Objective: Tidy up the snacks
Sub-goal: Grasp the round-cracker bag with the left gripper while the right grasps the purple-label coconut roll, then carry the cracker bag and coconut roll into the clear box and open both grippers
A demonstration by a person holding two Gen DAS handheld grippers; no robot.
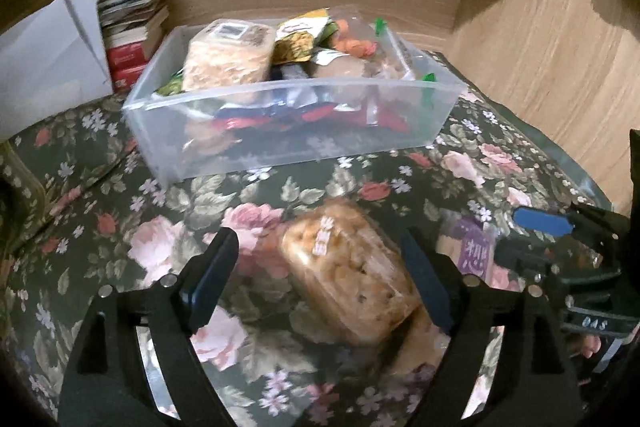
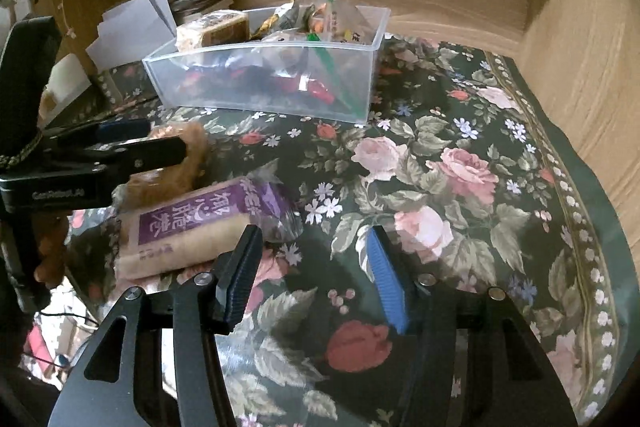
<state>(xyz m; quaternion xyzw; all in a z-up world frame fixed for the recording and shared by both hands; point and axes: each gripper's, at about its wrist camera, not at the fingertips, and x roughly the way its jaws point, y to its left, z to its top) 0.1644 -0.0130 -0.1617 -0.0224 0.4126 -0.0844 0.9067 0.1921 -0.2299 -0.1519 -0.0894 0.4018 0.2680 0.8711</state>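
Snack pack (image 1: 352, 279) lies between the left gripper's (image 1: 320, 279) parted jaws; right gripper's (image 2: 316, 279) apart.

Dim, warm indoor light — motion blur throughout, glare at upper left, fisheye-bent dark corners.

Purple-label snack pack (image 2: 192, 231): large white Chinese characters on purple panel, small dark print below, too small to read. Left tool (image 2: 52, 193) body: embossed "GenRobot.AI", faint. Right tool (image 1: 596, 323) body: handwritten white marks, roughly "DAS". Brown snack pack (image 1: 348, 275): white label strip, characters blurred.
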